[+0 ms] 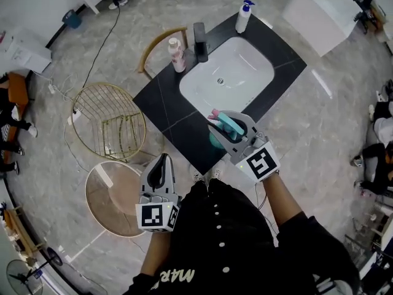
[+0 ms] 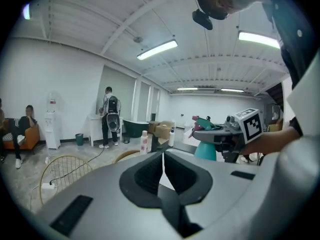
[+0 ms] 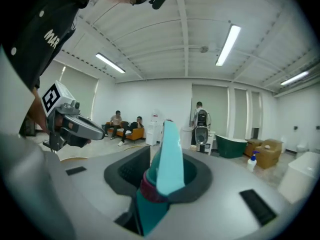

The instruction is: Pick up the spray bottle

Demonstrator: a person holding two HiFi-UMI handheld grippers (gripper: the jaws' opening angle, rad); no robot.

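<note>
The teal spray bottle (image 1: 222, 128) with a pink nozzle hangs in the air over the front edge of the black counter (image 1: 161, 103). My right gripper (image 1: 230, 129) is shut on its neck; in the right gripper view the trigger head (image 3: 167, 156) stands up between the jaws. From the left gripper view the same bottle (image 2: 206, 145) shows at the right, held level. My left gripper (image 1: 159, 168) is lower left of it, off the counter, its jaws closed together with nothing between them (image 2: 163, 168).
A white basin (image 1: 227, 74) is set in the counter, with a dark tap (image 1: 200, 42), a small pink-capped bottle (image 1: 177, 55) and a blue pump bottle (image 1: 244, 16) behind it. A gold wire basket (image 1: 110, 119) and a round stool (image 1: 113, 196) stand to the left.
</note>
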